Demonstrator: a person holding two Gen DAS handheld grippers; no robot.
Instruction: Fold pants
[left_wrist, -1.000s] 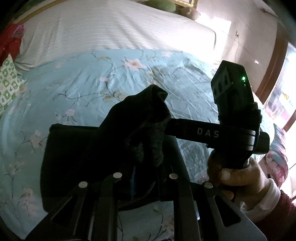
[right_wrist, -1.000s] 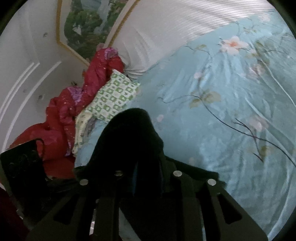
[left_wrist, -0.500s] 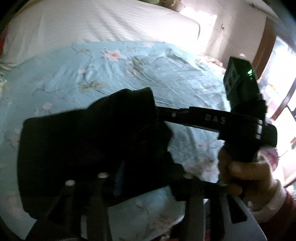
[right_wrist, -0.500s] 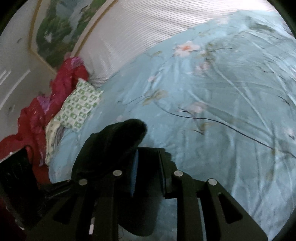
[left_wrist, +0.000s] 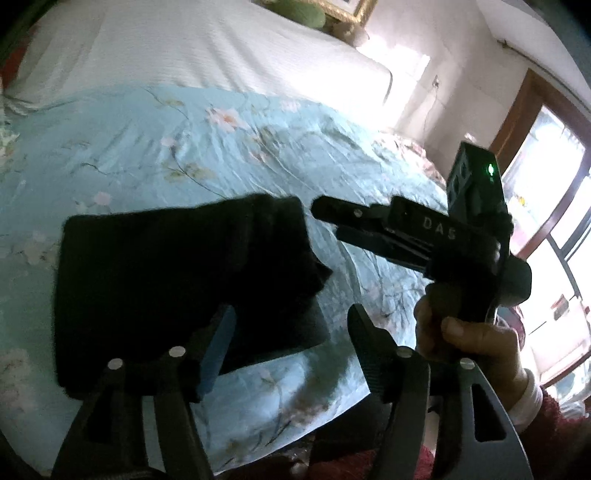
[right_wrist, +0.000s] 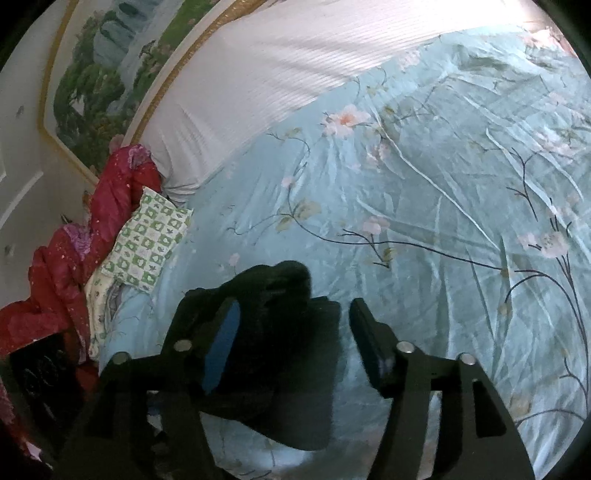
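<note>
The black pants (left_wrist: 177, 280) are seen folded into a compact, roughly rectangular bundle, laid flat on the light blue floral bedsheet (left_wrist: 184, 147) near the front edge of the bed. One corner of the bundle, on the side toward the right tool, is bunched up and raised above the rest.

The left tool (left_wrist: 291, 343) is held just above the near edge of the pants with its jaws spread wide and nothing between them; its blue-faced finger overlaps the dark fabric in the view, but whether it touches cannot be told. The right tool (left_wrist: 325, 210) is seen from the side in the left wrist view, held in the right hand (left_wrist: 465, 339), its tip just beside the raised corner of the pants. In the right wrist view the right tool (right_wrist: 291, 332) is likewise shown with its jaws apart and empty, and the pants (right_wrist: 280, 350) are seen lying under and between the fingers.

A white striped cover (right_wrist: 295, 66) is spread across the far part of the bed. At the far left corner a green checked pillow (right_wrist: 147, 240) and a red quilt (right_wrist: 74, 258) are piled against the wall, below a framed landscape picture (right_wrist: 110, 74).
</note>
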